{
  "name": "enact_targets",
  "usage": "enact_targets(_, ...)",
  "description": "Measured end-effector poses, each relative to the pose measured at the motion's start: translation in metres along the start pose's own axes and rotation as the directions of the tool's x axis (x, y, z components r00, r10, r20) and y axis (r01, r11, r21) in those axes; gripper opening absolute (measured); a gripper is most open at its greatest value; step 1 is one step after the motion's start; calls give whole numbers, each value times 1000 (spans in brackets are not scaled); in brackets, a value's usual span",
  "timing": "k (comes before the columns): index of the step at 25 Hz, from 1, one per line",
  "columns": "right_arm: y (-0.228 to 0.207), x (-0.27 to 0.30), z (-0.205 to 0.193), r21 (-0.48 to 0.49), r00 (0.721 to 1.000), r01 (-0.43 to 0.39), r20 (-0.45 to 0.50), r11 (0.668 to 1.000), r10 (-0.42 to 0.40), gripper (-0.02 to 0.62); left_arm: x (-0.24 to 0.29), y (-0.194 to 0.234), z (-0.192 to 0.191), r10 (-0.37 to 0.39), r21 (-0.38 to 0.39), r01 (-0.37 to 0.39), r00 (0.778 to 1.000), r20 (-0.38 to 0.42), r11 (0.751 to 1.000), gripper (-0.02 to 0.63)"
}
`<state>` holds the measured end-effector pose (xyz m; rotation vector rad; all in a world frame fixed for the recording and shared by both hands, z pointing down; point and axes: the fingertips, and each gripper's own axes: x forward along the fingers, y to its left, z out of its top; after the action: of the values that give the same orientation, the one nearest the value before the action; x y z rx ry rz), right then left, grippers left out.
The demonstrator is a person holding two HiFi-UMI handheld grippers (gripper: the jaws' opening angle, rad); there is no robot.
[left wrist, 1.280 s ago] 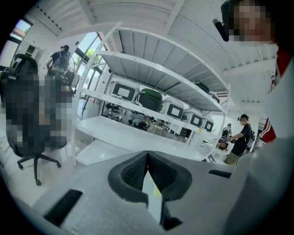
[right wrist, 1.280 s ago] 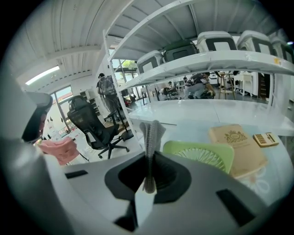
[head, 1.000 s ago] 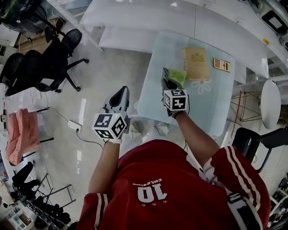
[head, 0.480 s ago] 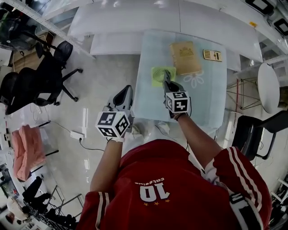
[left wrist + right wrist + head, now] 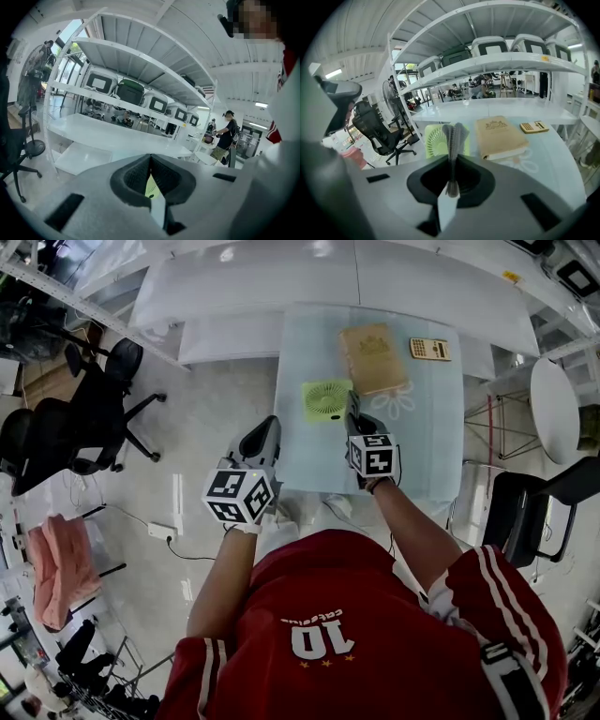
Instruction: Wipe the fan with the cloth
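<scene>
Where the fan (image 5: 327, 400) nears the table (image 5: 422, 451) edge, right gripper (image 5: 352, 401) hovers.

— Where does the fan (image 5: 327, 400) lie?
— Flat on the worktop (image 5: 422, 446), toward its left edge. The book (image 5: 373, 358) lies just to its right and a little farther back. The calculator (image 5: 429, 349) is right of the book, near the far right corner.
— And the grippers?
— The right gripper (image 5: 352, 404) hangs over the worktop at the fan's right edge, with the cloth (image 5: 452, 133) between its jaws. The left gripper (image 5: 270, 426) is off the worktop's left side, over the floor (image 5: 206, 418).
— And behind?
— A shelf unit (image 5: 281, 287) runs behind the worktop. Office chairs (image 5: 103, 409) stand well to the left.
</scene>
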<state>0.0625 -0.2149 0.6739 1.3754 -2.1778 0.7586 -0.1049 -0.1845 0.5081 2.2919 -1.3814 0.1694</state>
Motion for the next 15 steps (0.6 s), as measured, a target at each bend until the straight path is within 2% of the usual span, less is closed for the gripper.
enact_targets(8, -11, 1, 0, 8, 1000, 4, 5, 1000, -4, 21, 13, -10, -3, -15, 7, 15, 1000, -14, 1000, 3)
enact_targets(15, -17, 7, -7, -21, 1000, 12, -1, 1000, -12, 21, 15, -8, -12, 3, -7, -3, 1000, -30, 1000, 3)
